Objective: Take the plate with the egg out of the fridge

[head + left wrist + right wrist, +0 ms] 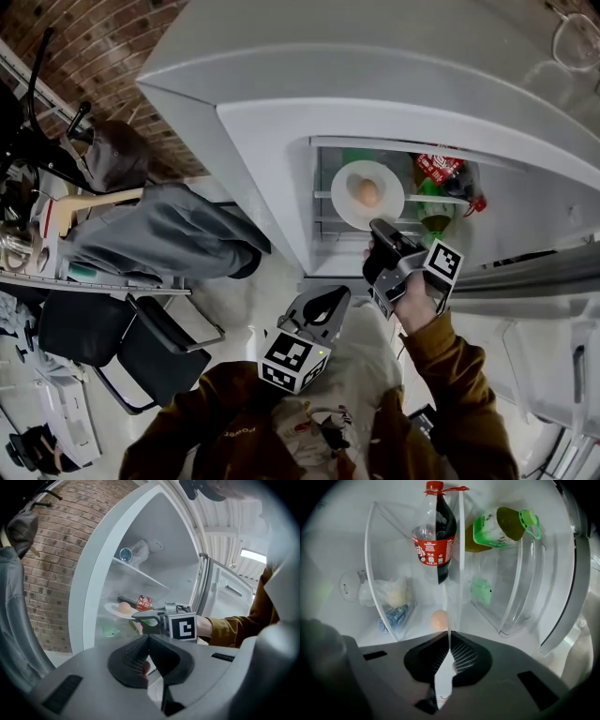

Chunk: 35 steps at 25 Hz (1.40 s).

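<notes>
Plate with egg sits clamped by its rim in right tool

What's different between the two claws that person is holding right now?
The right claw is at the open fridge, clamped on the rim of the plate with the egg; the left claw hangs outside the fridge, shut on nothing. The right claw faces the fridge shelves, while the left claw points toward the right claw. Both are hand-held and carry a cube with square markers.
</notes>
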Each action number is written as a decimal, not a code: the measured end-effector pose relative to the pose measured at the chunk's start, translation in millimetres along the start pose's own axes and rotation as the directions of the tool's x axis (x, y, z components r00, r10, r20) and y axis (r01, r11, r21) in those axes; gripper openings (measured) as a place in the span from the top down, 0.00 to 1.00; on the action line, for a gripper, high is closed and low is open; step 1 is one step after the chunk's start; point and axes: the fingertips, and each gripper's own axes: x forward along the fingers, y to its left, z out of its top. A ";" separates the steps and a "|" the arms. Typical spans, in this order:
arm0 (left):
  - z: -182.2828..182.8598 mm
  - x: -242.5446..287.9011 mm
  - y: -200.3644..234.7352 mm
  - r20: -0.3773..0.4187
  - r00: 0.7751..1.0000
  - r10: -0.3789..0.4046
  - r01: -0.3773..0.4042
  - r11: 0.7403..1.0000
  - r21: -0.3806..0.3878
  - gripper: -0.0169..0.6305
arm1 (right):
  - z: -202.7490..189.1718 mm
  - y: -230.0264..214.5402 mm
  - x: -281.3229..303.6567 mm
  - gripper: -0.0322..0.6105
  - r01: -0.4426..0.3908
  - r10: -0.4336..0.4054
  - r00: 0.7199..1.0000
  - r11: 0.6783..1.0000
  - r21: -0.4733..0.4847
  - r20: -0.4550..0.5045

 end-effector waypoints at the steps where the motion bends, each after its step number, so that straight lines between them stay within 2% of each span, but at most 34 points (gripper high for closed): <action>1: 0.9 0.1 0.6 0.001 1.000 0.000 0.000 1.000 -0.001 0.96 | -0.8 1.7 -3.1 0.92 -0.002 0.002 1.000 1.000 -0.001 -0.002; 13: 1.3 3.9 2.1 -0.002 1.000 -0.003 0.003 1.000 -0.010 0.96 | -15.0 21.0 -36.8 0.92 -0.041 0.040 0.998 0.999 -0.020 -0.042; 35: 5.7 6.7 -1.2 0.004 1.000 -0.029 0.029 1.000 -0.008 0.96 | -32.5 42.5 -92.1 0.92 -0.087 0.087 0.996 0.996 -0.025 -0.017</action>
